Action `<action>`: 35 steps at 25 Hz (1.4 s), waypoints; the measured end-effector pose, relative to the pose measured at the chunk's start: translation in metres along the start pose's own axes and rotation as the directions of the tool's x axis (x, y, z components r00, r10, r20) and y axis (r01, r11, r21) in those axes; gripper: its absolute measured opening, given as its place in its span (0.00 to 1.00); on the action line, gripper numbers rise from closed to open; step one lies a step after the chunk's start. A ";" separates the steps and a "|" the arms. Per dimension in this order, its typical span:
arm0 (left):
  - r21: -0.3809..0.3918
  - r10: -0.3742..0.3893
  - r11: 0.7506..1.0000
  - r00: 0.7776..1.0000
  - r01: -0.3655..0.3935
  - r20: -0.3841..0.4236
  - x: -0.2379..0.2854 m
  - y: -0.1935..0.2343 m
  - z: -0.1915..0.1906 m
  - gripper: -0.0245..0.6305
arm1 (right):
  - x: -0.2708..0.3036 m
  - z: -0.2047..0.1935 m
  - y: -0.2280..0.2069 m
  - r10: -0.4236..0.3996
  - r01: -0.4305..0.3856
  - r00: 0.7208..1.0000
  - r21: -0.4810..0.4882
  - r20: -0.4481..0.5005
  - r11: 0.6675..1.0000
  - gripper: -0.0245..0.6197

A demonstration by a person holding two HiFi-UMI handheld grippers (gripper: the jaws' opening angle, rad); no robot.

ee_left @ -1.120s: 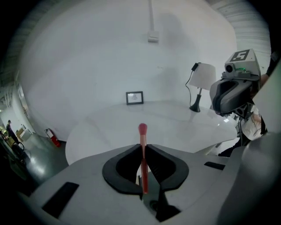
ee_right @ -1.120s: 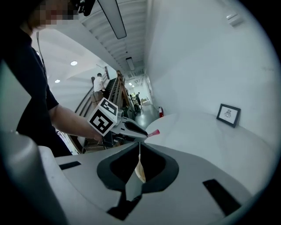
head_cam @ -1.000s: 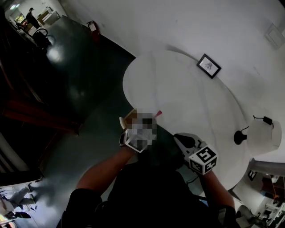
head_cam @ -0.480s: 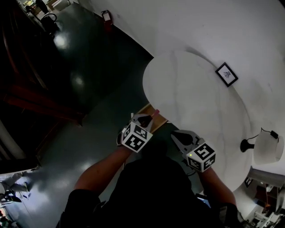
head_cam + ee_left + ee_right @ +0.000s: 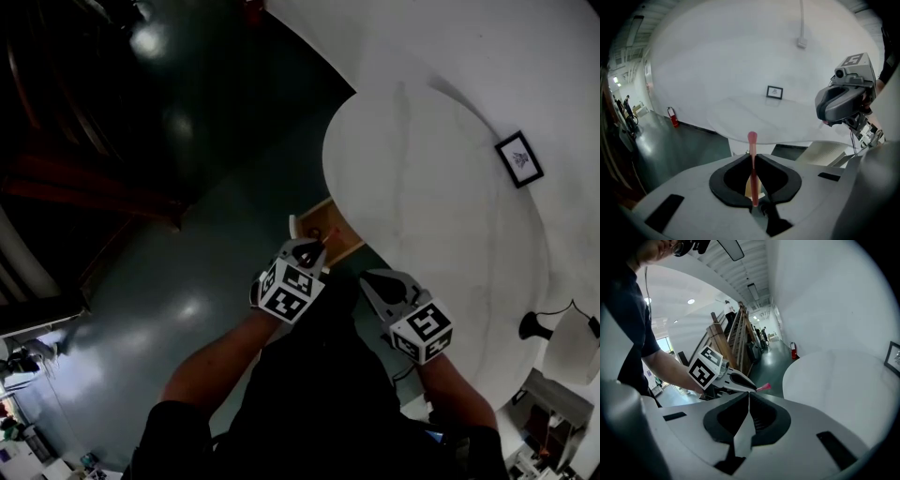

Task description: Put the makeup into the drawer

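Observation:
A thin pink makeup stick [image 5: 753, 161] stands clamped between the jaws of my left gripper [image 5: 753, 158], its rounded tip poking out ahead. In the head view the left gripper [image 5: 311, 246] reaches over the near end of an open wooden drawer [image 5: 349, 246] under the edge of the round white table [image 5: 422, 187], and the pink stick [image 5: 319, 234] shows above the drawer. My right gripper [image 5: 367, 279] hovers just right of the drawer, apart from it. Its jaws [image 5: 749, 397] are shut with nothing between them. The right gripper view shows the left gripper [image 5: 729, 377] with the stick's pink tip [image 5: 764, 387].
A small framed picture [image 5: 518, 158] stands on the far side of the table, and a black-based lamp [image 5: 536, 327] at its right edge. Dark glossy floor [image 5: 187, 141] spreads to the left. A red fire extinguisher [image 5: 673, 117] sits by the white wall.
Both grippers have moved forward and a little down toward the table edge. The left gripper with the pink stick now sits over the open drawer. Neither gripper's jaws have changed.

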State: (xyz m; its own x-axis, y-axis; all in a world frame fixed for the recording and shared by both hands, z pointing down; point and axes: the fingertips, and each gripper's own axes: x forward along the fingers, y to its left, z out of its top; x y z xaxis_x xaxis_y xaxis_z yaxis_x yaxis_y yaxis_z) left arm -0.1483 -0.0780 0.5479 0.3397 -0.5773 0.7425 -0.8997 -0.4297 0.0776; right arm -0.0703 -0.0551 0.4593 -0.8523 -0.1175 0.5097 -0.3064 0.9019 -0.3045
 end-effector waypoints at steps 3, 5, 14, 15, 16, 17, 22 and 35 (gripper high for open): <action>-0.033 0.004 0.999 1.000 -0.004 -0.012 0.018 0.007 -0.011 0.11 | 0.015 -0.012 -0.004 0.009 -0.009 1.000 -0.009 -0.015 1.000 0.07; -0.052 0.004 0.999 1.000 -0.005 -0.017 0.031 0.010 -0.019 0.11 | 0.024 -0.023 -0.008 0.008 -0.008 1.000 -0.009 -0.015 1.000 0.07; -0.136 -0.011 0.991 0.998 0.003 -0.057 0.102 0.016 -0.075 0.11 | 0.061 -0.083 -0.011 0.065 -0.065 0.998 0.022 -0.013 0.998 0.07; -0.147 -0.011 0.989 0.998 0.003 -0.058 0.111 0.017 -0.081 0.11 | 0.064 -0.092 -0.014 0.067 -0.066 0.997 0.033 -0.023 0.997 0.07; -0.156 -0.012 0.988 0.998 0.002 -0.058 0.119 0.018 -0.086 0.11 | 0.068 -0.101 -0.017 0.067 -0.066 0.997 0.040 -0.031 0.997 0.07; -0.161 -0.011 0.987 0.998 0.002 -0.057 0.127 0.019 -0.092 0.11 | 0.071 -0.110 -0.019 0.068 -0.067 0.997 0.043 -0.034 0.997 0.07; -0.145 -0.012 0.989 0.998 0.002 -0.067 0.158 0.022 -0.120 0.11 | 0.089 -0.139 -0.024 0.061 -0.060 0.998 0.058 -0.015 0.997 0.07; -0.082 -0.034 0.996 0.993 0.025 -0.112 0.231 0.014 -0.164 0.11 | 0.115 -0.209 -0.063 0.006 -0.006 1.000 0.055 -0.007 0.998 0.07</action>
State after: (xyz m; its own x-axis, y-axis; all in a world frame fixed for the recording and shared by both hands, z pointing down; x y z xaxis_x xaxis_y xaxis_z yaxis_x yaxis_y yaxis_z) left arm -0.1277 -0.1039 0.8292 0.3373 -0.4806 0.8095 -0.9103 -0.3856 0.1504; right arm -0.0604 -0.0384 0.7050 -0.8512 -0.1092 0.5133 -0.3246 0.8782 -0.3514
